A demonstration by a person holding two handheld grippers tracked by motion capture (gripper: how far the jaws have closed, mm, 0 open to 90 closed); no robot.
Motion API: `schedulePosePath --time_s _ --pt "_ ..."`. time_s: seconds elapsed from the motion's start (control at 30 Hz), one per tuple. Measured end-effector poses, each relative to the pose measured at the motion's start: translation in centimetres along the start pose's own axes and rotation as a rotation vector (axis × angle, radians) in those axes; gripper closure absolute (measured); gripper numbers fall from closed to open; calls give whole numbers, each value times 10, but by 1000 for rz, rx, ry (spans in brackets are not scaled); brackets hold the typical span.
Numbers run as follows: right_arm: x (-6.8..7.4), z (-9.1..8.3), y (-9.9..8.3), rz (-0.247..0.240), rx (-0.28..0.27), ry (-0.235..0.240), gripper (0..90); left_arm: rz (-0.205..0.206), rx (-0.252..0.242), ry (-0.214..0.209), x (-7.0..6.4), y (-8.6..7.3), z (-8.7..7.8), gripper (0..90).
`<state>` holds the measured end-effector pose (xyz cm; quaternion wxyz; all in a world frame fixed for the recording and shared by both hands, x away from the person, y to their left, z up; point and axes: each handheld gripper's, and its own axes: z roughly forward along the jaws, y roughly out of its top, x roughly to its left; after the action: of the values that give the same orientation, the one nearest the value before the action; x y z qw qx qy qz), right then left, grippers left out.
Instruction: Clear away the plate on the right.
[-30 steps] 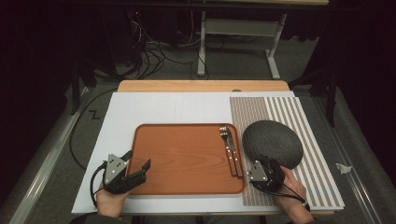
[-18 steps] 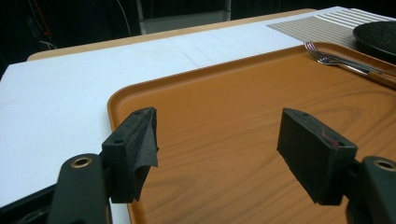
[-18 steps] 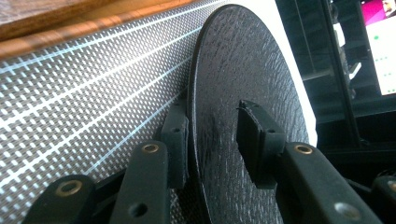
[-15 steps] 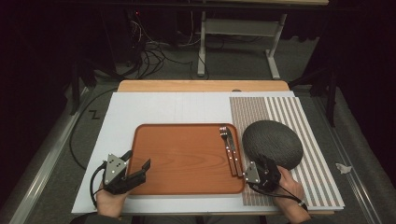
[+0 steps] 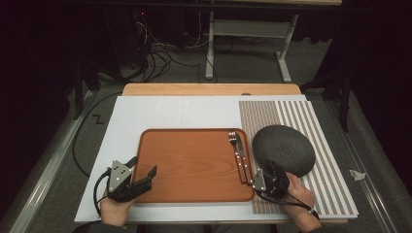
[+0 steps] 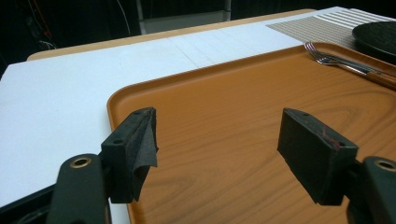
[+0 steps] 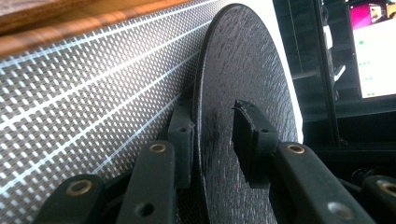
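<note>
At the lower right of the high view, the right gripper (image 5: 266, 175) straddles the near edge of the black plate (image 5: 283, 147) on the striped mat (image 5: 324, 160), jaws narrow but apparently not yet clamped, the tray (image 5: 194, 162) lying to its left.

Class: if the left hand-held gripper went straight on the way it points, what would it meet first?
The left hand-held gripper points low across the bare tray; probably the fork at the far side, though depth is unclear.

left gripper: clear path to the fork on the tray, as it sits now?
Probably yes. The left gripper is open over the near left corner of the tray, and bare tray lies between it and the fork at the right edge. It would need to cross the tray.
</note>
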<state>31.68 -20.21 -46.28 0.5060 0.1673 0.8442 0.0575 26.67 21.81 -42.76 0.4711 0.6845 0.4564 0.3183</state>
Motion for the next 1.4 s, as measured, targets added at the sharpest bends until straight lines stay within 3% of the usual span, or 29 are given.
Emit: schedulePosePath --time_s 0.67,1.13,1.4 --pt "2 0 3 -29 21 13 783 1 -1 2 0 0 0 282" --pt "5 -2 5 -97 74 -25 812 4 -11 2 0 0 -1 283" --pt "2 -6 4 -99 66 -56 846 2 -19 -1 0 1 -1 283"
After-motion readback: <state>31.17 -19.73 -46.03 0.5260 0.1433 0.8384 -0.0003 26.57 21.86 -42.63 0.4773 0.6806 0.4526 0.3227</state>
